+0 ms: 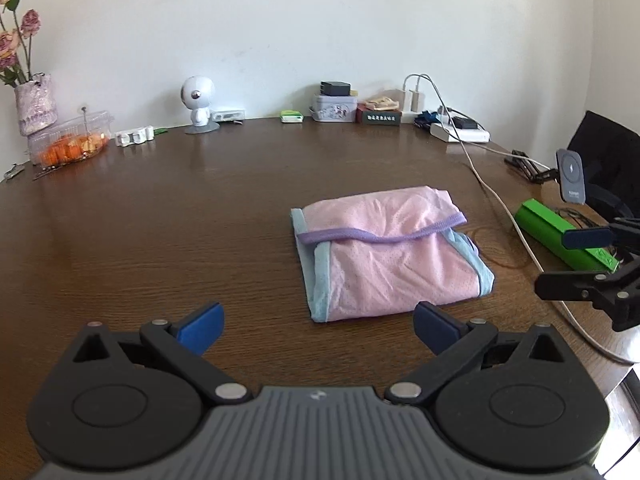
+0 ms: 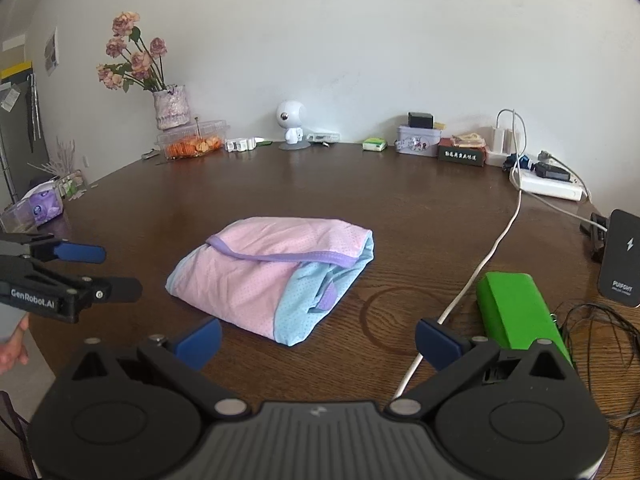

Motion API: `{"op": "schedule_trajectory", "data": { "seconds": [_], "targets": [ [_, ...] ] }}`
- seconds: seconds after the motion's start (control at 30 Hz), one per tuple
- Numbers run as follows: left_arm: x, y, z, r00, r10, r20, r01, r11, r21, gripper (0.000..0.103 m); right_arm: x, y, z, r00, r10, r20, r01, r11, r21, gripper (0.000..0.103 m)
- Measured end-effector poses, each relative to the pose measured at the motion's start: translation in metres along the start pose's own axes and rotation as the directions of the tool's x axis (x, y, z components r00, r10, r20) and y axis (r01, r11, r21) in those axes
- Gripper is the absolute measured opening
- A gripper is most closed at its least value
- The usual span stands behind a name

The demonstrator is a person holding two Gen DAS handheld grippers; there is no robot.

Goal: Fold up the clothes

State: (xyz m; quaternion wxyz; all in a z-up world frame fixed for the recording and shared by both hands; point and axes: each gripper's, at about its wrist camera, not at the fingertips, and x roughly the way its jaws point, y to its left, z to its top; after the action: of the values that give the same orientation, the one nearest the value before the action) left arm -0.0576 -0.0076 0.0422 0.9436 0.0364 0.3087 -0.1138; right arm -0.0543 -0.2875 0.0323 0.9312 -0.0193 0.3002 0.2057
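Observation:
A pink mesh garment (image 1: 384, 256) with light blue panels and a purple trim lies folded into a compact bundle on the brown wooden table (image 1: 160, 216). My left gripper (image 1: 318, 326) stands open just short of its near edge, nothing between the blue pads. In the right wrist view the same garment (image 2: 272, 276) lies ahead and slightly left of my right gripper (image 2: 318, 344), which is open and empty too. Each gripper shows in the other's view: the right gripper (image 1: 564, 258) at the far right edge, the left gripper (image 2: 120, 272) at the far left, both with jaws spread.
A green box (image 2: 520, 312), a white cable (image 2: 492, 252), tangled black wire (image 2: 600, 340) and a phone charger stand (image 2: 622, 260) crowd the right side. Along the back wall stand a flower vase (image 2: 172, 106), a fruit container (image 2: 192, 142), a white robot figure (image 2: 292, 124), tins and a power strip (image 2: 552, 188).

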Motion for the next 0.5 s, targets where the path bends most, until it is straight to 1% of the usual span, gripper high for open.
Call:
{"op": "schedule_trajectory", "data": {
  "seconds": [0.03,0.07,0.1,0.13,0.17,0.2,0.23,0.27,0.3,0.33,0.37,0.4,0.43,0.5],
  "targets": [
    [0.005,-0.002,-0.002,1.0,0.0,-0.002,0.0,1.0,0.009,0.103,0.007,0.002,-0.001,1.0,0.002,-0.013,-0.002,1.0,-0.006,0.102],
    [0.011,-0.002,-0.003,1.0,0.005,-0.007,-0.005,1.0,0.015,0.102,0.012,0.005,-0.002,1.0,0.006,-0.016,-0.006,1.0,-0.015,0.095],
    [0.017,-0.002,-0.003,1.0,0.01,-0.013,-0.01,1.0,0.021,0.099,0.017,0.007,-0.003,1.0,0.01,-0.018,-0.011,1.0,-0.026,0.089],
    [0.022,-0.002,-0.003,1.0,0.004,-0.02,-0.004,1.0,0.025,0.094,0.023,0.009,-0.003,1.0,0.007,-0.022,-0.008,0.999,-0.032,0.079],
    [0.028,-0.002,-0.002,0.999,-0.015,-0.033,0.016,0.999,0.028,0.082,0.029,0.011,-0.003,1.0,0.003,-0.027,-0.004,0.999,-0.038,0.074],
    [0.033,-0.001,-0.001,0.998,-0.033,-0.052,0.035,0.999,0.031,0.071,0.035,0.013,-0.003,0.999,0.003,-0.043,-0.005,0.999,-0.048,0.073],
    [0.039,-0.001,0.0,0.996,-0.051,-0.072,0.053,0.998,0.034,0.068,0.041,0.016,-0.002,0.998,0.002,-0.057,-0.005,0.998,-0.066,0.069],
    [0.044,-0.001,0.001,0.995,-0.058,-0.084,0.062,0.997,0.046,0.058,0.045,0.02,-0.002,0.998,0.002,-0.061,-0.007,0.996,-0.084,0.061],
    [0.047,-0.002,0.001,0.995,-0.059,-0.08,0.064,0.996,0.066,0.047,0.049,0.023,-0.001,0.998,0.006,-0.069,-0.012,0.995,-0.099,0.053],
    [0.048,-0.003,0.001,0.995,-0.07,-0.069,0.075,0.994,0.082,0.037,0.053,0.024,0.001,0.997,0.009,-0.074,-0.016,0.995,-0.103,0.033],
    [0.05,-0.003,0.002,0.994,-0.084,-0.066,0.09,0.992,0.087,0.017,0.057,0.026,0.002,0.997,0.012,-0.078,-0.02,0.994,-0.105,0.019],
    [0.054,-0.002,0.005,0.993,-0.095,-0.071,0.101,0.992,0.082,0.01,0.061,0.027,0.003,0.996,0.015,-0.083,-0.024,0.994,-0.108,0.016],
    [0.06,-0.001,0.009,0.993,-0.096,-0.075,0.103,0.991,0.09,0.009,0.064,0.029,0.005,0.996,0.018,-0.088,-0.028,0.993,-0.111,0.01],
    [0.075,0.001,0.02,0.992,-0.101,-0.081,0.11,0.987,0.117,0.008,0.073,0.024,0.013,0.996,0.009,-0.094,-0.018,0.995,-0.102,0.008]
  ]
}}
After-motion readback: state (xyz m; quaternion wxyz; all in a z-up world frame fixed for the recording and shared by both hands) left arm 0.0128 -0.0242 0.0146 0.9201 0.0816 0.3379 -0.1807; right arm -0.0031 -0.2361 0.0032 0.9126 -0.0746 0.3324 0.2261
